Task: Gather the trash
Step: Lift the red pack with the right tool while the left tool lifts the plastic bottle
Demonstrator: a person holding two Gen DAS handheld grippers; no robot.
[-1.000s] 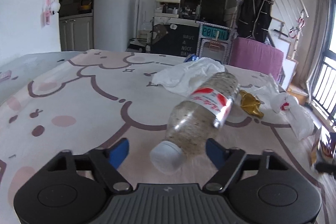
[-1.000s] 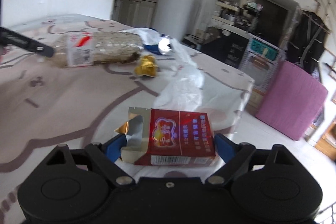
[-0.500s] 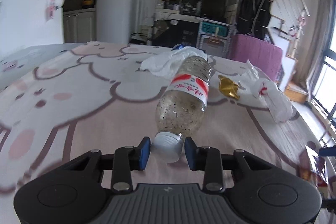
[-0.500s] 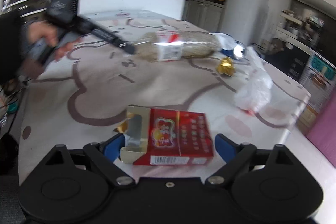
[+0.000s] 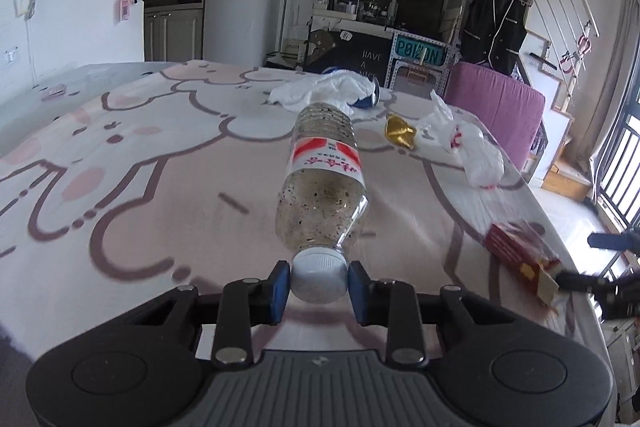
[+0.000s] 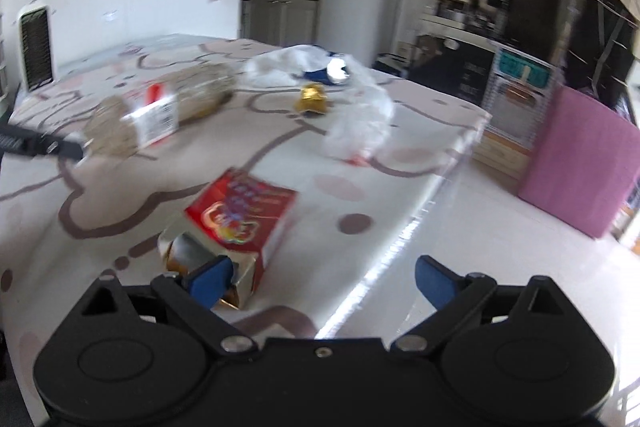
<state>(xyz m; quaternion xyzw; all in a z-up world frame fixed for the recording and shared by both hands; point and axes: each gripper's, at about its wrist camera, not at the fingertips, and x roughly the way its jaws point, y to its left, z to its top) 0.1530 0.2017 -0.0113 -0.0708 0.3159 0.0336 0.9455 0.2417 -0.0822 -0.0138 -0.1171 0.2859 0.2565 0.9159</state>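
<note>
I have the plastic bottle point(image 5: 323, 183) by its white cap point(image 5: 319, 277): my left tool point(image 5: 319, 285) is narrow, its jaws closing with the blue pads pressed on either side of the cap, while the body points out over the worktop point(image 5: 168, 203). My right tool point(image 6: 322, 277) is wide and its jaws are opening; the red carton point(image 6: 240, 223) lies by its left pad, not between the two, so I judge it not gripped. Farther out lie the gold wrapper point(image 5: 400, 131), a white plastic bag point(image 5: 474, 155), crumpled tissue point(image 5: 324, 91) and a blue can point(image 5: 366, 99), all apart from both tools. No bin shows, so I judge collection barely begun.
</note>
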